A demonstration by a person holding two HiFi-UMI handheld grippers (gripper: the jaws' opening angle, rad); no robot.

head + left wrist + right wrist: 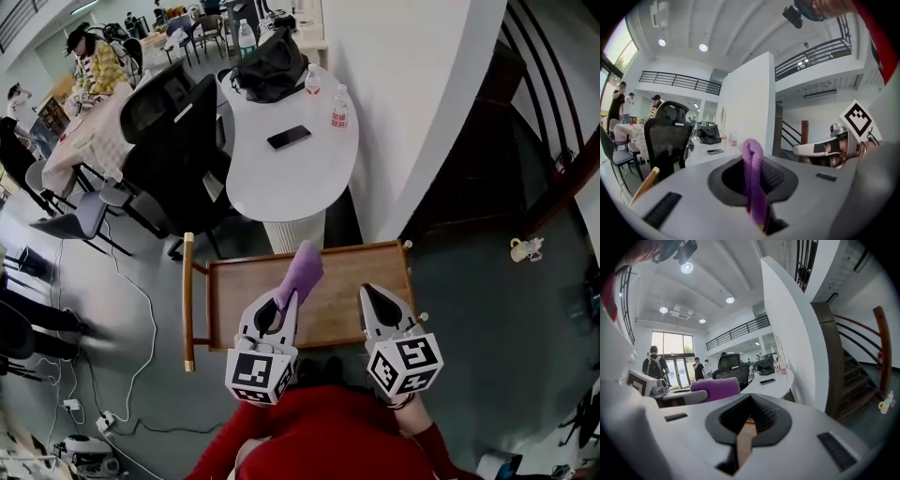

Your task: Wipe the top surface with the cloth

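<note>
A wooden top with a raised rim stands just below me. My left gripper is shut on a purple cloth, which sticks up and forward from its jaws over the middle of the top. In the left gripper view the cloth stands upright as a folded strip between the jaws. My right gripper hovers over the right part of the top, its jaws together and holding nothing; in the right gripper view only a thin slit of wood shows between them. That view also shows the cloth at the left.
Beyond the wooden top stands a white rounded table with a phone, bottles and a black bag. Black office chairs are at the left, a white wall and dark stairs at the right. Cables lie on the floor.
</note>
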